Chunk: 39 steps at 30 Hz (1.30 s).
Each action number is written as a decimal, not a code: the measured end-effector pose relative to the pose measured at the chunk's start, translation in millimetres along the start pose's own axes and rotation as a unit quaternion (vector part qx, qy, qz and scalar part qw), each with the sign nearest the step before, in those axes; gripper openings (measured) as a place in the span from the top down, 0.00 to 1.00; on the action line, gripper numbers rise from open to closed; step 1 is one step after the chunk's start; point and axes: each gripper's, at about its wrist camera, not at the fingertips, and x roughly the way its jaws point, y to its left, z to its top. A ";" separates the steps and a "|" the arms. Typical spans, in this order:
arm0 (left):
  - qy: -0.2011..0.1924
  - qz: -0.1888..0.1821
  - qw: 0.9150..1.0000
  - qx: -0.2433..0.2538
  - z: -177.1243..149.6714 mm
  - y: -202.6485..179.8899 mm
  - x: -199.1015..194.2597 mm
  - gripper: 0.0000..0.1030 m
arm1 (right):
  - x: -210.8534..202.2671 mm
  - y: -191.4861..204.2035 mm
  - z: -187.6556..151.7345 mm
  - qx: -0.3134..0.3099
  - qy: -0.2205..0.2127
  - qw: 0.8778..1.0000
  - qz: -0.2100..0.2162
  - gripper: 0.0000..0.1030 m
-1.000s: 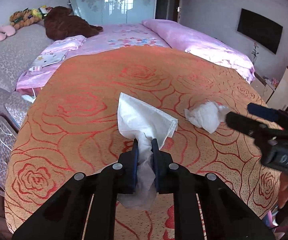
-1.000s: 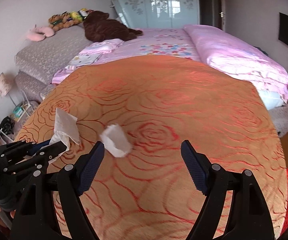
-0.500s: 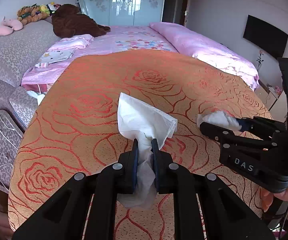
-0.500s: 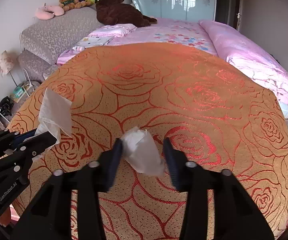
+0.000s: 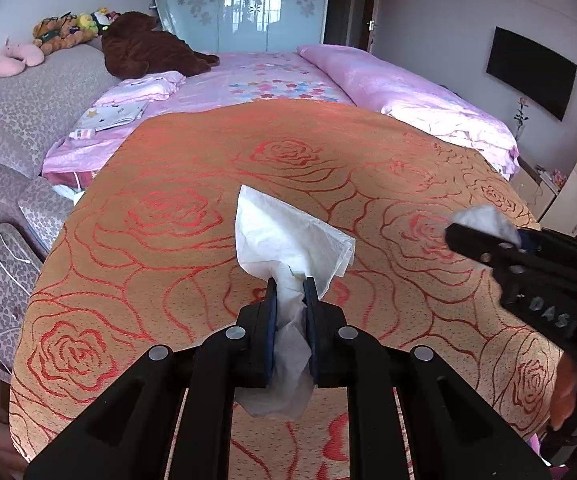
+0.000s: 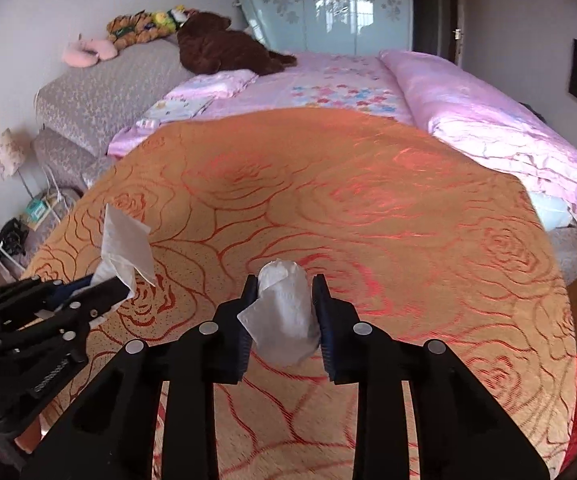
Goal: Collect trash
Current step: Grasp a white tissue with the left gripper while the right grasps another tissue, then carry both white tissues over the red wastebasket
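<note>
Gripping a thin white tissue (image 5: 288,240), the left gripper (image 5: 290,284) has its black jaws clamped tight on the sheet's gathered middle; soft creased paper fans out above and hangs limp below. Beneath lies an orange bedspread (image 5: 168,184), woven and slightly glossy, patterned with red outlined roses. To the right, the right gripper (image 6: 284,284) pinches a crumpled tissue wad (image 6: 284,312) between its ribbed blue pads, off the cloth. Raised letters "DAS" show on its black body.
</note>
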 end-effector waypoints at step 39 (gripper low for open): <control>-0.022 -0.101 0.985 0.140 37.7 -172.2 -14.0 0.89 | -136.7 -188.1 -62.9 0.175 -0.071 0.973 -0.136 0.73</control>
